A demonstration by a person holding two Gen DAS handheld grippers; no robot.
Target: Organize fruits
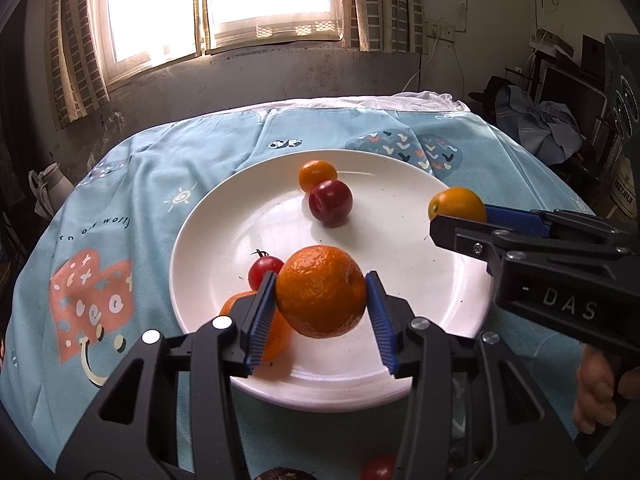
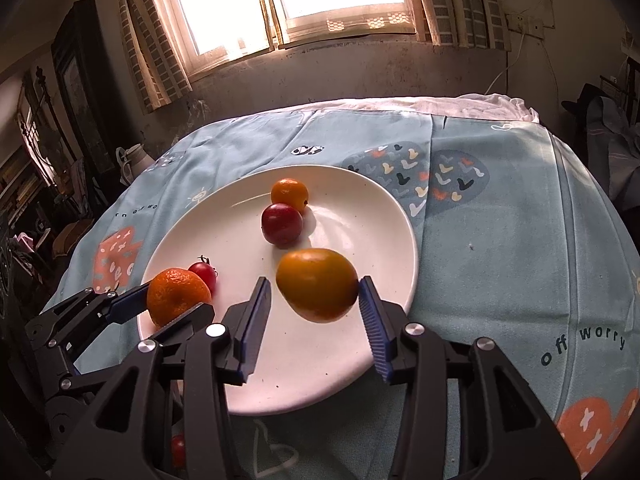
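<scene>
Fruits are going onto the white plate [image 1: 420, 360]. Your left gripper [image 1: 320, 300] has the bumpy orange [image 1: 320, 290] between its blue pads, low over the plate near 6 o'clock; both pads seem to touch it, so I think it is gripped.

Your right gripper [image 2: 316, 312] is open. The smooth orange fruit [image 2: 318, 290] leans on one pad only, with a gap on the other side. It looks like you are letting go.

A plum [image 1: 330, 202] and a small orange [image 1: 317, 175] sit near 12 o'clock, a cherry tomato [image 1: 265, 270] near 8 o'clock.

Next, lower gently and open slowly, so nothing rolls off.
</scene>
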